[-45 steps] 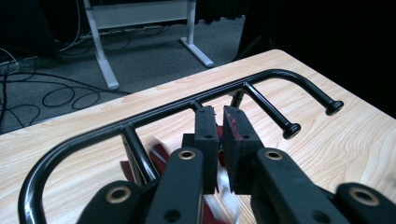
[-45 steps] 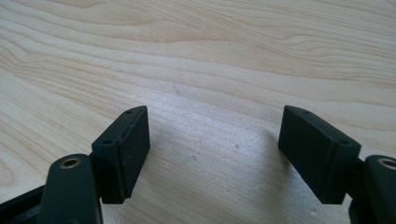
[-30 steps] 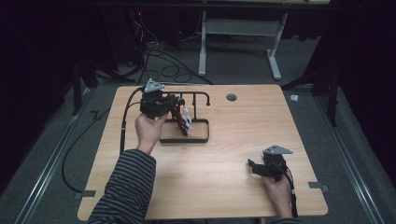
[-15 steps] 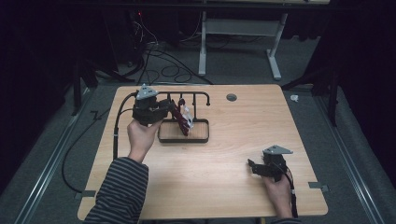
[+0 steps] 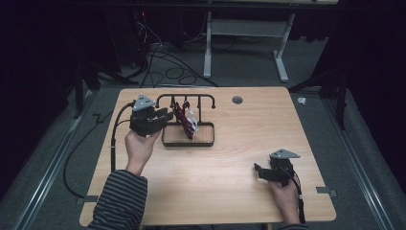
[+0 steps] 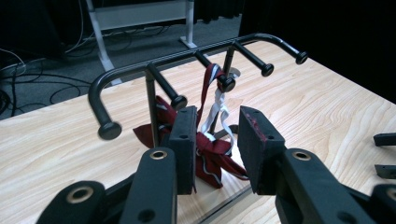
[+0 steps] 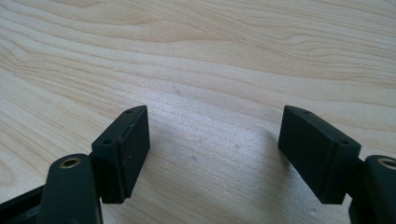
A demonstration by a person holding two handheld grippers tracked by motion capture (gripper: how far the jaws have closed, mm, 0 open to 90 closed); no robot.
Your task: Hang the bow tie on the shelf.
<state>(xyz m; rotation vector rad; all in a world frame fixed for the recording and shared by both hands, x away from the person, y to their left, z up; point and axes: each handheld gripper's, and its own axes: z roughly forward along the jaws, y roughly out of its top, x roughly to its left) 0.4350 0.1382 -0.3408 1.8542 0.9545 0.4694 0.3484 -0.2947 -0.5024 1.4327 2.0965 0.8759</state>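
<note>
Tabletop lit, surroundings dark; near claws perhaps soft.

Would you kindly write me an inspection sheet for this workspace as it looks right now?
Surface: light wooden table, with a round grommet hole near the far edge.
Job's things: black metal peg rack with tray base; dark red and white ribbon hangs from one peg, its tail bunched in the tray.
Clutter: nothing seen.
Grippers: left gripper beside the rack, its jaws have just been opening, ribbon beyond them, not pinched; right gripper open over bare wood.
Cables: black cable trails off the left edge; more lie on the floor behind.
Surroundings: grey carpet, white desk legs, dark room.
</note>
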